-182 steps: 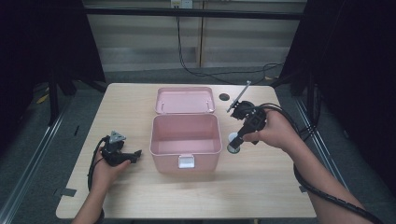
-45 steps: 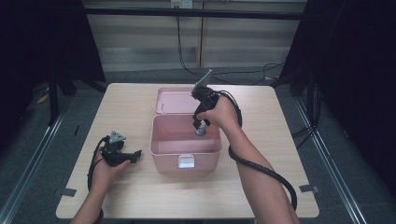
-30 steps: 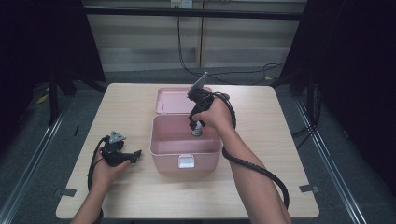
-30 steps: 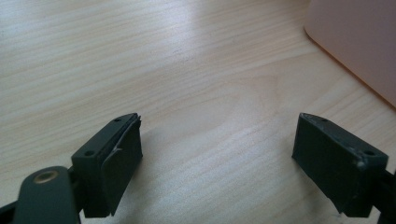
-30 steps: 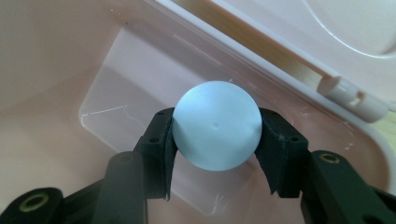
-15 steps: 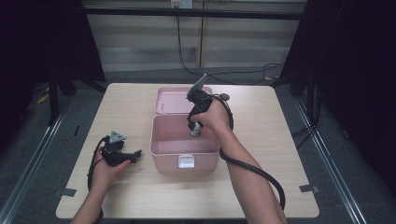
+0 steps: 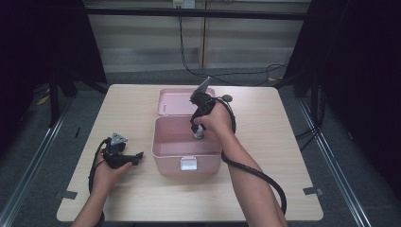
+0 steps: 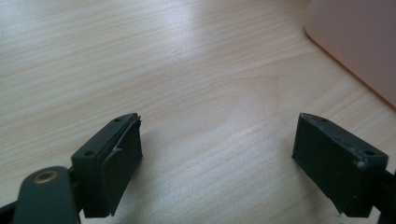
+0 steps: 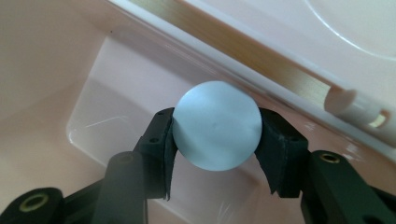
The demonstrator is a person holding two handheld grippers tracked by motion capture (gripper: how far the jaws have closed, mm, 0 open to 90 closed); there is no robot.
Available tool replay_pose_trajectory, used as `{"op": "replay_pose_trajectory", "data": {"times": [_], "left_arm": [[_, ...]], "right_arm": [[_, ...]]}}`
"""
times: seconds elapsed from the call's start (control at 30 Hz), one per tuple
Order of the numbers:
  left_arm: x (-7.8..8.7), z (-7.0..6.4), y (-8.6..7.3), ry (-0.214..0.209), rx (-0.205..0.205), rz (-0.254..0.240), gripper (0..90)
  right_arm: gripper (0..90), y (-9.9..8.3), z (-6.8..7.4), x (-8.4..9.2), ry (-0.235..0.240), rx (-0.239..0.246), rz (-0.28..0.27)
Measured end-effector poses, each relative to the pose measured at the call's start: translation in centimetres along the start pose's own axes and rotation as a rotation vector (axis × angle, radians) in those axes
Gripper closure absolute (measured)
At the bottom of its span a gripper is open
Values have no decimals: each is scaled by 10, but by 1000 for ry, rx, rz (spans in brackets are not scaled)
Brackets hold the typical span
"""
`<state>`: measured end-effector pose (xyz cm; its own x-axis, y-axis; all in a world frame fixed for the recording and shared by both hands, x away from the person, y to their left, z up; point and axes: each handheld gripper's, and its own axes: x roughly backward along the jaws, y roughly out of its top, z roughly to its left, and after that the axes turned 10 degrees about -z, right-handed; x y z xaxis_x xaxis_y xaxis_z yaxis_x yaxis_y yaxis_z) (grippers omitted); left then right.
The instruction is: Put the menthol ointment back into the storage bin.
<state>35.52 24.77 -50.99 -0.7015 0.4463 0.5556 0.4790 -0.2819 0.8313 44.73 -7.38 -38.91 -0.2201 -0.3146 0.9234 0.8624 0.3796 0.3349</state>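
Right gripper view gives me the clearest look at what I hold: a round, pale grey-blue disc [image 9: 216, 131], smooth and matte, with a plain flat face and a clean circular edge. My right gripper [image 9: 216, 140] has its jaws about half open and pressed against the disc's two sides, so it sits clamped between the black pads [image 9: 164, 144]. Behind it I see the glossy pink floor and wall of the box [image 9: 56, 56], and beyond the white rim a strip of the wooden table [image 9: 261, 70] and the pink lid.

In the high view the right gripper [image 7: 199, 135] points down inside the open pink box [image 7: 187, 153] near its back right part, and the disc there is a small pale spot too small to read. The lid [image 7: 177, 100] lies flat behind the box.

My left gripper [image 7: 137, 156] rests on the table [image 7: 283, 156] just left of the box. In the left gripper view its jaws stand wide apart with bare wood between them.
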Motion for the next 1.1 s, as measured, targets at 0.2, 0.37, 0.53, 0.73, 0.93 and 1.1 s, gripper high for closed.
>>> {"op": "replay_pose_trajectory", "data": {"times": [0.2, 0.37, 0.53, 0.73, 0.93, 1.1], "left_arm": [[0, 0, 0, 0, 0, 0, 150], [0, 0, 0, 0, 0, 0, 151], [0, 0, 0, 0, 0, 0, 150], [0, 0, 0, 0, 0, 0, 151], [0, 0, 0, -1, 0, 0, 150], [0, 0, 0, -1, 0, 0, 150]], "right_arm": [[506, 0, 1, -4, -6, 5, 3], [506, -1, 2, -8, -3, 5, 11], [506, -1, 2, -12, -6, -1, 16], [506, -1, 2, -15, -7, -6, 19], [506, -1, 3, -18, -13, -12, 18], [506, -1, 3, -20, -17, -17, 19]]}}
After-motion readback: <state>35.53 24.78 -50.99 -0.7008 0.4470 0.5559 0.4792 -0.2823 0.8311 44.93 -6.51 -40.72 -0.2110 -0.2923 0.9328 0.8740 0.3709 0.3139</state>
